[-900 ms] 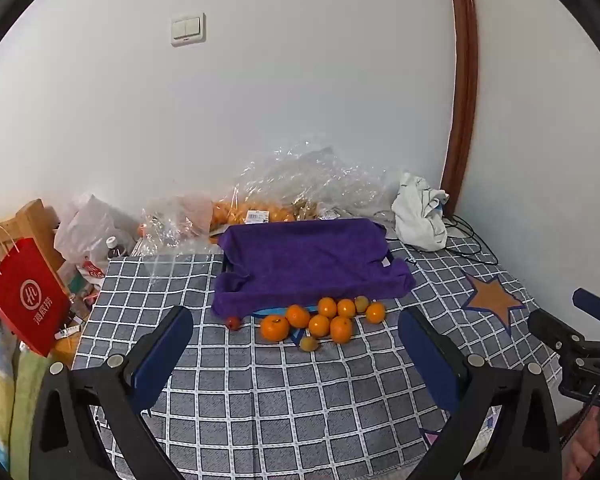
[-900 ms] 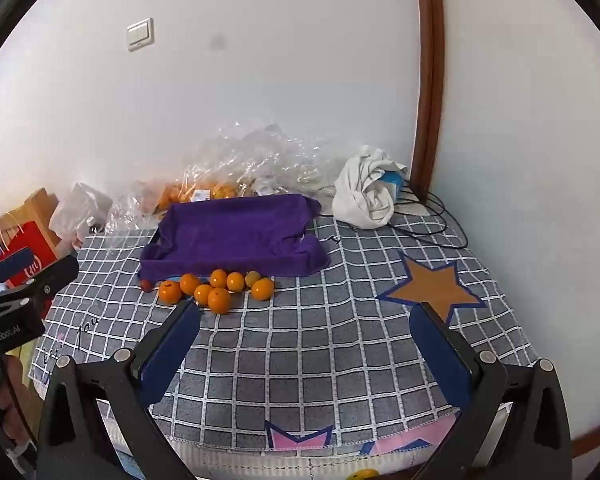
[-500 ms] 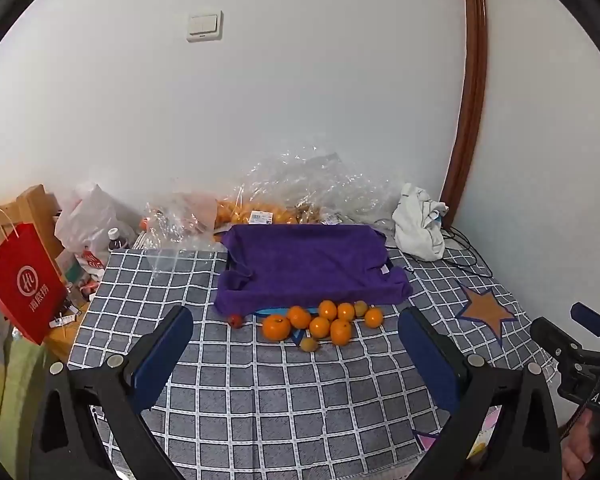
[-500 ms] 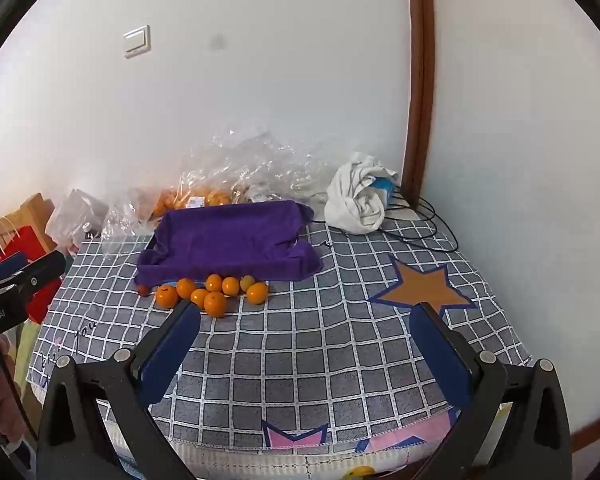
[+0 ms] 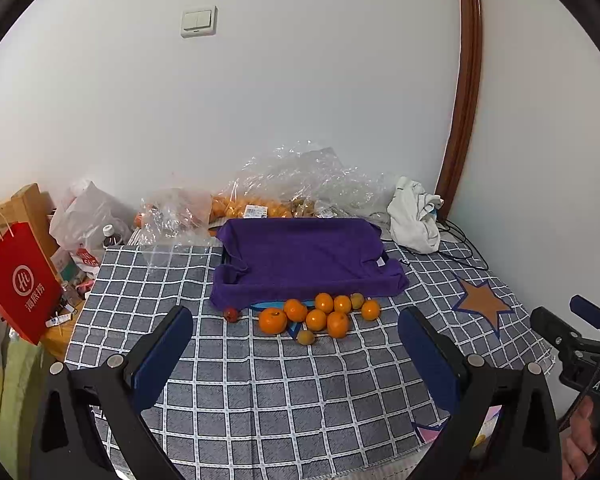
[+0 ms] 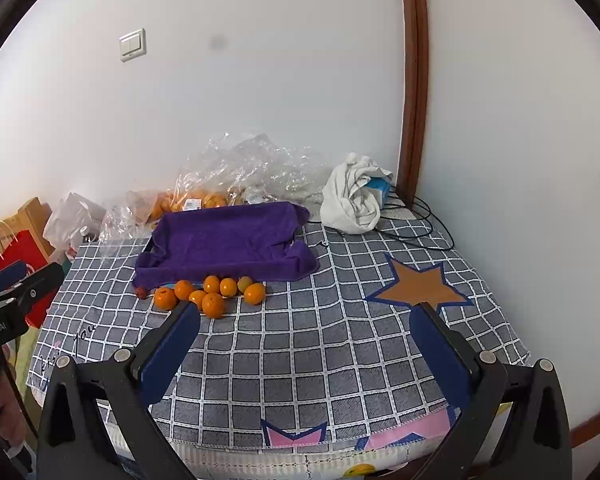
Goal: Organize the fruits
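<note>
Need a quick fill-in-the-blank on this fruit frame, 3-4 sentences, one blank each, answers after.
1. The oranges lie on the checked tablecloth just in front of the ___ towel.
2. Both grippers, left and right, hold ___ between their fingers.
3. The paper bag at the table's left edge is ___ in colour.
4. The brown shape printed on the tablecloth is a ___.

Answers: purple; nothing; red; star

Plain white walls (image 5: pixel 300 100) meet at a corner trimmed with a dark brown wooden strip (image 5: pixel 466 92). A double light switch (image 5: pixel 198 21) sits high on the far wall. Soft, even light fills the room. At the left edge stands what may be a wooden chair (image 5: pixel 32 204).
</note>
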